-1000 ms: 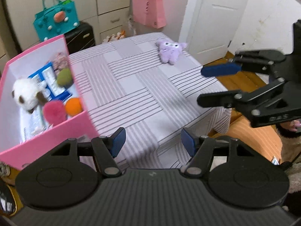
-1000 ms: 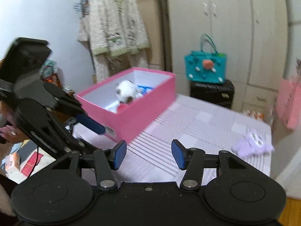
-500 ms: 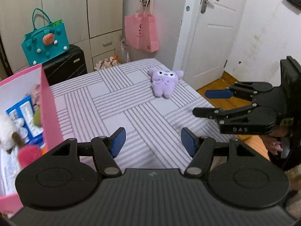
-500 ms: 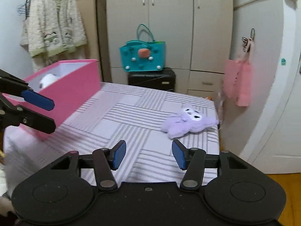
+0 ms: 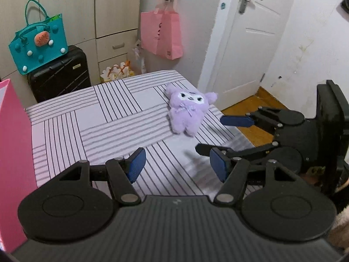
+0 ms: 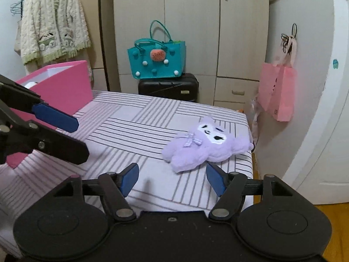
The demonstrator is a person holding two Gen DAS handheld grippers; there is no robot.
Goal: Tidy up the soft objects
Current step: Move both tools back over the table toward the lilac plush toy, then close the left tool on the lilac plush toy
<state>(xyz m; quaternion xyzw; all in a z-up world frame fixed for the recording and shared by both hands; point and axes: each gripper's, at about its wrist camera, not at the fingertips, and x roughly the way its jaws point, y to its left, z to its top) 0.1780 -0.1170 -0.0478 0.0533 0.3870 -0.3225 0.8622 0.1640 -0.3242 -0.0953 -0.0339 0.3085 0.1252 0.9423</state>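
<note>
- Plush (image 6: 200,148) lies on my striped surface (image 5: 104,126), near its far corner.
- My right gripper (image 6: 172,180) has just been opening, fingers wide, empty, just short of it.
- My left gripper (image 5: 176,166) hangs half-open, empty.
- Pink box (image 6: 63,85) stands at left.

I see even, soft indoor light with no glare in either view. Below my right gripper (image 5: 209,134) a faint blurred shadow lies on the striped grey-and-white bedcover (image 5: 109,118). The fisheye bends the white panelled door (image 5: 246,43) and the beige wardrobe doors (image 6: 192,21) toward the frame edges. Corners darken. The fluffy lilac plush toy (image 6: 202,148) ahead looks sharp.
</note>
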